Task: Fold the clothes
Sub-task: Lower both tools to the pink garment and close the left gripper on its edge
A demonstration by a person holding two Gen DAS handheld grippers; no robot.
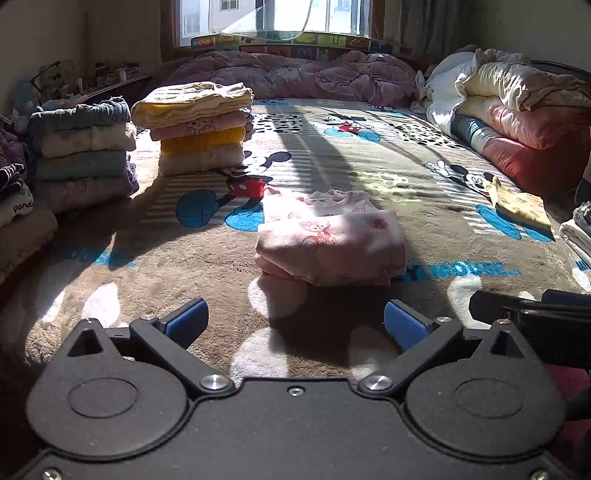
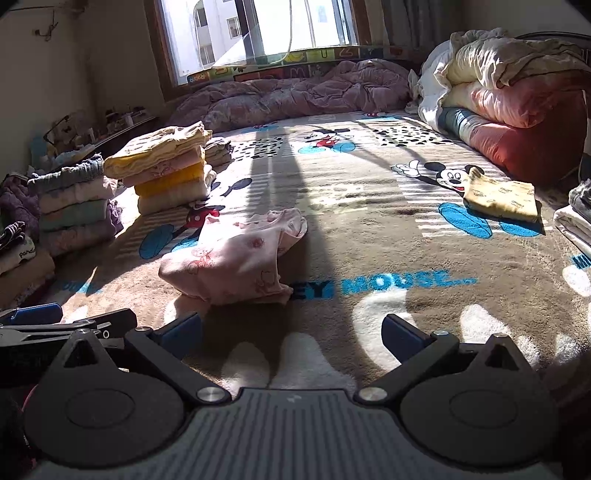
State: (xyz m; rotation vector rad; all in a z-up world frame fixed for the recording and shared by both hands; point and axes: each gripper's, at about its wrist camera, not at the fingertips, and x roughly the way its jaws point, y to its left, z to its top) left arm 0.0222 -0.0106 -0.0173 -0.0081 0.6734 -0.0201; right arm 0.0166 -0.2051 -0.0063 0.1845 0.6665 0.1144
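Left wrist view: left gripper (image 1: 295, 321) wide, empty; bare blanket (image 1: 424, 177) right of centre.
Folded pink garment (image 1: 328, 243) lies centre frame, just beyond fingertips; right gripper (image 2: 291, 334) likewise wide.

Mickey Mouse blanket (image 1: 332, 155) below a sunlit window (image 2: 258, 29).

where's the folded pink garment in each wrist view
Left wrist: the pink garment lies centre frame, just ahead of the open left gripper.
Right wrist: it lies left of centre, ahead-left of the open right gripper.
Shared landmark: the yellow-topped stack behind it, to the left.
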